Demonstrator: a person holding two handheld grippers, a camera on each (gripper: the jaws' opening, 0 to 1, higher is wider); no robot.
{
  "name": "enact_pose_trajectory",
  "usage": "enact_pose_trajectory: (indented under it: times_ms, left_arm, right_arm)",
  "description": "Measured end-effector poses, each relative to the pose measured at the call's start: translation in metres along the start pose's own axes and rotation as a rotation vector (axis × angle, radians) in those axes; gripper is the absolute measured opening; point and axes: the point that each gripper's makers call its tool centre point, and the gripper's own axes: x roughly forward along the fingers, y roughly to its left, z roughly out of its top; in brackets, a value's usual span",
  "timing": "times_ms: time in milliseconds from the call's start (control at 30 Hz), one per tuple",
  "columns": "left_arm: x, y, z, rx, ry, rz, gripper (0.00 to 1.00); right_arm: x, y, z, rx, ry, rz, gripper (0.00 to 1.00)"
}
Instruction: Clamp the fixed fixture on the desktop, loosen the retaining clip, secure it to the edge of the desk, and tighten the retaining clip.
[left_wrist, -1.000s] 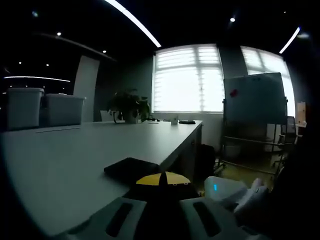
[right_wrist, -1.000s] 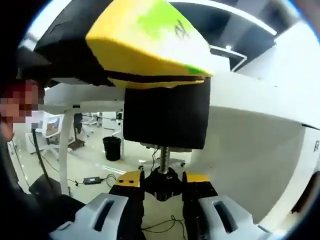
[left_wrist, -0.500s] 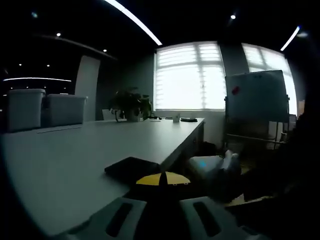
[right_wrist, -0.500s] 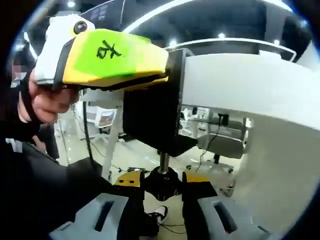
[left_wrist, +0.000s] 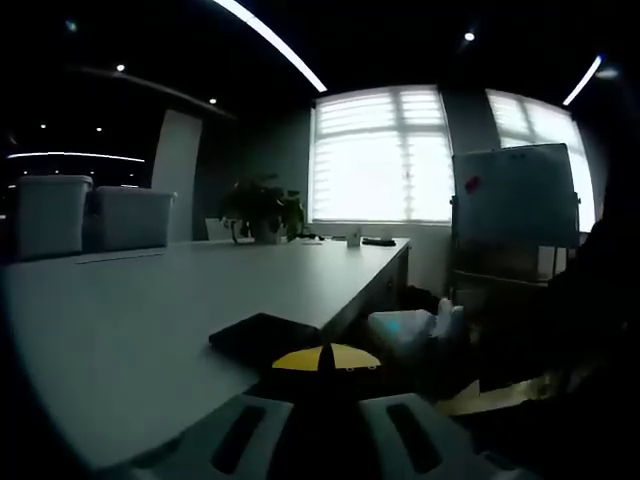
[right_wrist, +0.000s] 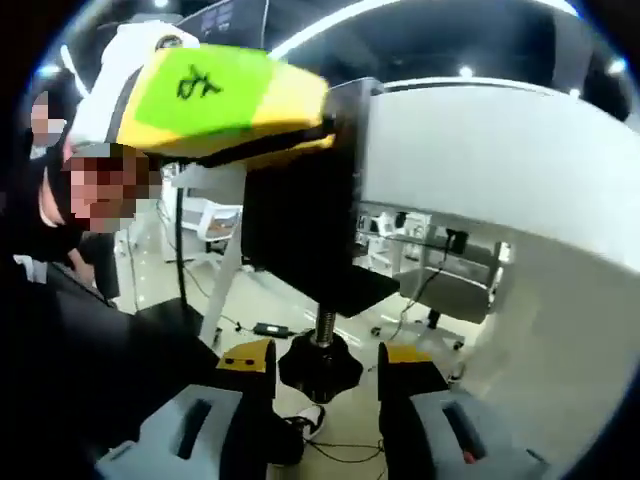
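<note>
Looking along my left tongs (left_wrist: 322, 420), the white counter (left_wrist: 150, 310) runs away toward the window, its right edge dropping to open floor. The black clamp fixture (left_wrist: 262, 338) sits on that edge, just ahead of my left tongs, which are pressed onto its yellow-capped body. In the right gripper view the fixture (right_wrist: 300, 225) hangs over the counter edge (right_wrist: 480, 160), its screw (right_wrist: 323, 325) pointing down with long axis upright. My right tongs (right_wrist: 322, 385) stand spread beside the black knob (right_wrist: 320, 365), not touching it; open floor lies below.
</note>
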Motion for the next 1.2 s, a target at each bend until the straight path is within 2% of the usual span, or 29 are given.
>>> enact_pose_trajectory:
  times_ms: [33,133,167,267,300,500,600,667,1033,1100,1200]
  left_arm:
    - [0.0,0.0,0.0,0.0,-0.002,0.0,0.01]
    - [0.0,0.0,0.001,-0.003,-0.006,-0.001,0.01]
    - [0.0,0.0,0.001,-0.004,-0.007,-0.002,0.01]
    - [0.0,0.0,0.001,-0.004,-0.007,-0.003,0.01]
    - [0.0,0.0,0.001,-0.006,-0.007,-0.004,0.01]
    - [0.0,0.0,0.001,-0.01,-0.007,-0.005,0.01]
    - [0.0,0.0,0.001,-0.011,-0.009,-0.005,0.01]
    - [0.0,0.001,0.001,-0.011,-0.009,-0.004,0.01]
    - [-0.001,0.004,0.001,-0.012,-0.013,-0.001,0.01]
    - [-0.001,0.003,0.001,-0.012,-0.013,-0.002,0.01]
    - [-0.002,0.002,0.0,-0.003,-0.008,-0.006,0.01]
  right_arm:
    - [0.001,0.001,0.002,0.0,-0.01,-0.047,0.45]
    - [0.002,-0.003,0.005,0.147,-0.037,-0.182,0.48]
    - [0.0,-0.006,0.006,0.185,-0.037,-0.267,0.51]
    - [-0.003,-0.009,0.005,0.179,-0.027,-0.371,0.52]
    - [-0.003,-0.01,0.006,0.195,-0.043,-0.392,0.52]
    - [0.002,-0.021,0.002,0.212,-0.014,-0.453,0.46]
    - [-0.001,-0.029,0.0,0.204,0.002,-0.487,0.35]
    - [-0.004,-0.033,-0.001,0.203,0.004,-0.499,0.28]
    - [-0.006,-0.031,0.0,0.173,0.01,-0.479,0.27]
    - [-0.005,-0.031,0.001,0.154,0.012,-0.454,0.27]
    - [-0.002,-0.027,0.001,0.143,0.011,-0.362,0.27]
